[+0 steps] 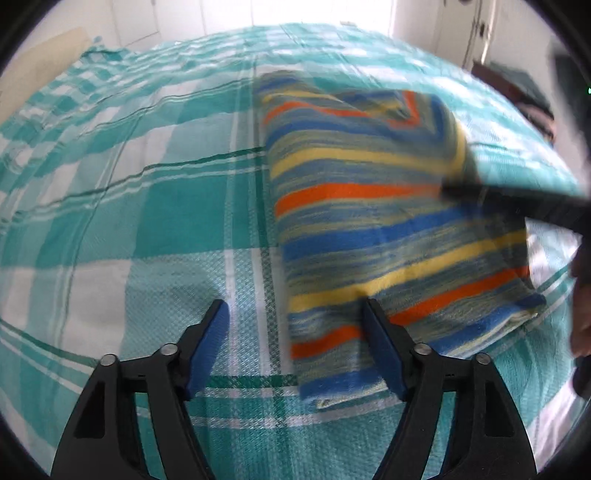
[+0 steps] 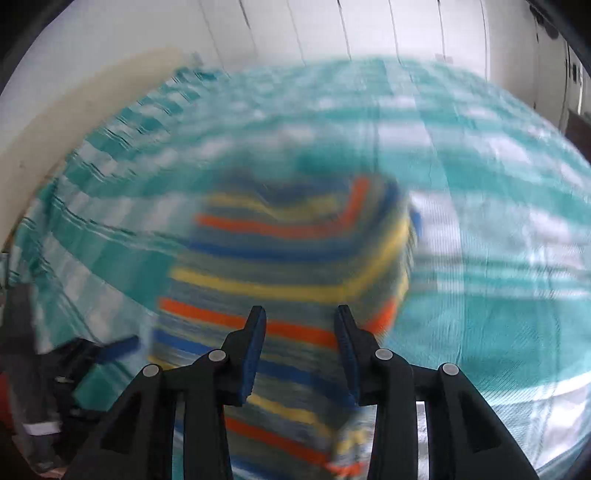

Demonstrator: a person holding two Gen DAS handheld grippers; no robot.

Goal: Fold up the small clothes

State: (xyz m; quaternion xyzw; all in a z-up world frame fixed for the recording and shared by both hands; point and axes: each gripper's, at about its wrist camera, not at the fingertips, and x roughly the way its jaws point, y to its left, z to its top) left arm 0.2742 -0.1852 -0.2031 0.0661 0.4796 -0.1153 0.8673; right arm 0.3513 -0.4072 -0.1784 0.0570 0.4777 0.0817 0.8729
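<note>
At the bottom of the left wrist view, I am holding my left gripper (image 1: 295,314) wide apart and empty, one blue pad over bare cloth, the other just overlapping the near edge of the striped garment (image 1: 369,206). Nothing is pinched there. In the right wrist view my right gripper (image 2: 300,314) is also parted, hovering above the same garment (image 2: 288,266), with no fabric between the pads as far as I can make out; that view is smeared with motion, so I am not calling contact either way.

Moving further up the frame, the garment is lying on the teal checked bedspread (image 1: 129,192), right of centre in the left view, already doubled into a long, fairly tidy rectangle with layered edges showing at its near corner. Toward the upper right of that view a flap is angling across, its stripes running diagonally against the rest. My right tool is coming in as a dark blur at the right edge there.

Beyond, the bedspread is running off toward the pale wall (image 2: 332,29) at the top.

My read: the folding is well along, the main folds are in. What is looking left is flattening that far flap, perhaps one more fold across to make it compact.
</note>
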